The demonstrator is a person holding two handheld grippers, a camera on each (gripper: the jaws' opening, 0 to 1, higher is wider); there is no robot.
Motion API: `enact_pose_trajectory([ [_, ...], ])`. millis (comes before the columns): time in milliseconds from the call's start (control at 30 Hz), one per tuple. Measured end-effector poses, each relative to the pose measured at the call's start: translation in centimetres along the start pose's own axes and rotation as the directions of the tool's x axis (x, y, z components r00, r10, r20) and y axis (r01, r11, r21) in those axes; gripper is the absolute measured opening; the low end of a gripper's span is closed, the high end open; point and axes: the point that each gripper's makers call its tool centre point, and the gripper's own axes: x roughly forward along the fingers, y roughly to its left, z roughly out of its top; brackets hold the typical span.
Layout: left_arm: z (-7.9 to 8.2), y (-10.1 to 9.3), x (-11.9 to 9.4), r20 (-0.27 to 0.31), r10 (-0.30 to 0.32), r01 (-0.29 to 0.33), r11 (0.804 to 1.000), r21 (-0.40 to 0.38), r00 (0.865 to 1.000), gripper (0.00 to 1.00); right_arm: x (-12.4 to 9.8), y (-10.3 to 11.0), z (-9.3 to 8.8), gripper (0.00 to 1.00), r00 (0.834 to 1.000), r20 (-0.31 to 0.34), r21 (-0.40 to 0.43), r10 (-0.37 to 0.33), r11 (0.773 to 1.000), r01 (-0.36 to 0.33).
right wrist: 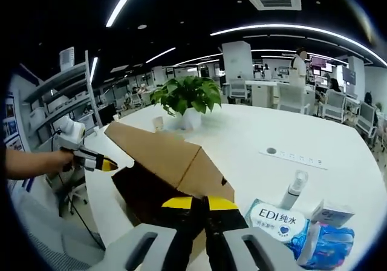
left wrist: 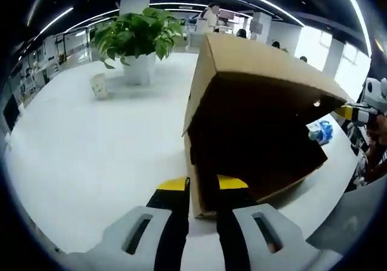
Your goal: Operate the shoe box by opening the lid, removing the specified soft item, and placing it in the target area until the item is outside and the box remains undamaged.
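In the left gripper view, the left gripper [left wrist: 202,189] is clamped on the lower edge of the cardboard shoe box [left wrist: 254,101], which stands tipped on the white table [left wrist: 84,156] with its dark open inside facing the camera. At 3 o'clock the right gripper [left wrist: 354,111] meets the box's far edge. At 11 o'clock, farther off, stands a potted plant [left wrist: 139,38]. In the right gripper view, the right gripper [right wrist: 201,205] has its jaws nearly together on the box rim. At 4 o'clock lie a tissue pack [right wrist: 277,218] and a spray bottle [right wrist: 293,189]. The soft item cannot be made out.
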Motion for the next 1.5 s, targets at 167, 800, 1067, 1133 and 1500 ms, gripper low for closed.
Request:
enact_pose_trajectory([
  [167,0.8,0.0,-0.6,0.020,0.000,0.000,1.000,0.021,1.000,0.14,0.0,0.2,-0.7,0.02,1.000,-0.013,-0.013,0.013,1.000,-0.013],
  [800,2.8,-0.8,-1.7,0.087,-0.051,0.038,0.989,0.146,0.995,0.16,-0.1,1.1,-3.2,0.04,0.997,-0.050,-0.099,0.050,0.994,-0.055],
  [1067,2.0,-1.0,-1.8,0.077,-0.060,0.044,0.982,0.186,0.995,0.17,-0.2,1.6,-3.7,0.09,0.996,-0.039,-0.124,0.080,0.989,-0.084],
  [1133,2.0,-1.0,-1.9,0.086,-0.065,0.048,0.981,0.189,0.994,0.18,-0.3,1.7,-3.7,0.10,0.996,-0.032,-0.111,0.089,0.990,-0.092],
  [1500,1.5,-1.4,-2.3,0.083,-0.092,0.073,0.973,0.217,0.992,0.22,-0.3,2.4,-4.3,0.18,0.990,-0.022,-0.054,0.138,0.989,-0.139],
])
